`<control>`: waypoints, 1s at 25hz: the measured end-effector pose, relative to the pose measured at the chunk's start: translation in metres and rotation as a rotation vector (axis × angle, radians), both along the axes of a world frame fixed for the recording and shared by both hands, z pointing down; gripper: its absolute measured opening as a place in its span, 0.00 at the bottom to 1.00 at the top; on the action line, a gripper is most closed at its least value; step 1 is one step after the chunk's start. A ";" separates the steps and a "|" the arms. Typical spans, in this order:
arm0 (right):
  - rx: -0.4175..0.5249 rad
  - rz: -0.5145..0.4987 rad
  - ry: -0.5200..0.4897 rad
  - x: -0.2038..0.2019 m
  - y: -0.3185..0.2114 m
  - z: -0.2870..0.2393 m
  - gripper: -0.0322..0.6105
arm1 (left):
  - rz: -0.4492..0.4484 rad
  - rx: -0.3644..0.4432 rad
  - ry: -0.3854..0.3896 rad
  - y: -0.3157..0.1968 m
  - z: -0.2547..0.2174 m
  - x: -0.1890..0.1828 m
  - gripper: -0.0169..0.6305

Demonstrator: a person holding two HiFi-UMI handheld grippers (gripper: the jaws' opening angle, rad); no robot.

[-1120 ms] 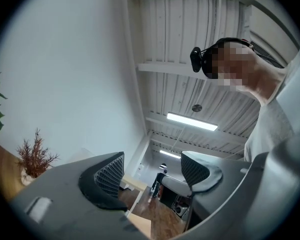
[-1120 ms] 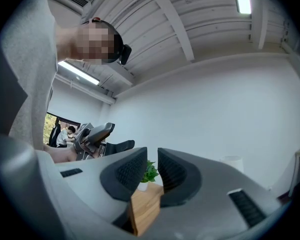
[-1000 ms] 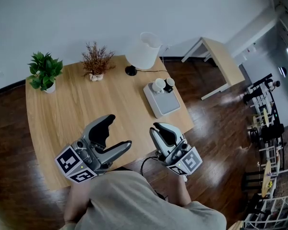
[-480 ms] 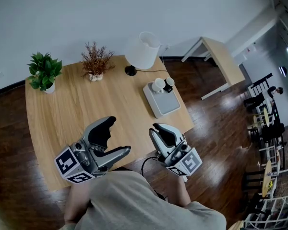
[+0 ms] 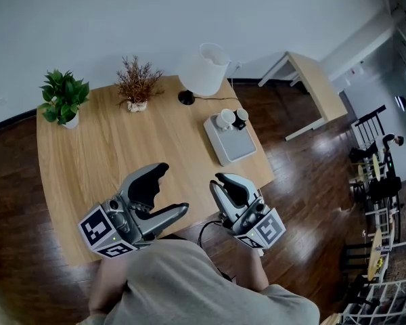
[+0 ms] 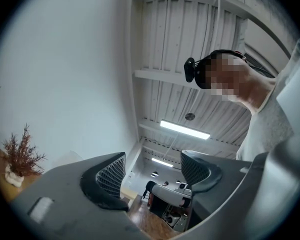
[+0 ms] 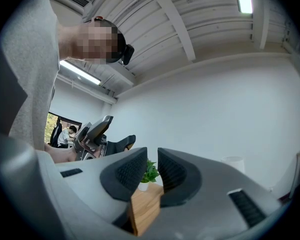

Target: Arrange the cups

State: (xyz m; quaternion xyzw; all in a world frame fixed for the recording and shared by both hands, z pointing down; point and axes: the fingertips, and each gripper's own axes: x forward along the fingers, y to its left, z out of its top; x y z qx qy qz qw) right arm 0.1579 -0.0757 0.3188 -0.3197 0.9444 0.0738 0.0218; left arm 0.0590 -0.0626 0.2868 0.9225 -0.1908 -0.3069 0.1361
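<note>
Left gripper [image 5: 174,188] is tilting up, jaws apart; right gripper [image 5: 220,181] is sitting closed, empty; cups [image 5: 224,119] are standing upright at one o'clock, white and dark.

1. The right tongs [image 7: 151,157] have their jaws drawn almost together, with nothing gripped between them.
2. Behind the narrow gap, a green potted plant [image 7: 149,174] stands on a wooden worktop [image 7: 145,206].
3. The left tongs [image 7: 114,135] show at the left, jaws apart.
4. A white lampshade [image 7: 232,162] stands at the right.
</note>
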 end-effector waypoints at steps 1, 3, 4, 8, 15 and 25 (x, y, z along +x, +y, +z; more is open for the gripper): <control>0.001 -0.001 0.000 0.000 0.000 0.000 0.15 | 0.000 0.000 0.006 0.000 0.000 -0.001 0.55; 0.002 -0.002 0.001 0.000 0.001 -0.001 0.15 | -0.001 0.002 0.004 0.001 0.000 -0.001 0.55; 0.002 -0.002 0.001 0.000 0.001 -0.001 0.15 | -0.001 0.004 0.000 0.001 -0.001 0.000 0.55; 0.004 0.003 -0.002 0.002 0.000 -0.001 0.15 | -0.006 0.008 -0.008 0.001 -0.002 0.000 0.55; -0.002 0.006 -0.001 0.005 0.001 0.003 0.15 | -0.019 0.005 -0.025 0.000 0.001 0.001 0.55; -0.005 0.017 -0.003 0.010 0.002 0.006 0.15 | -0.048 -0.001 -0.019 -0.003 0.001 0.000 0.55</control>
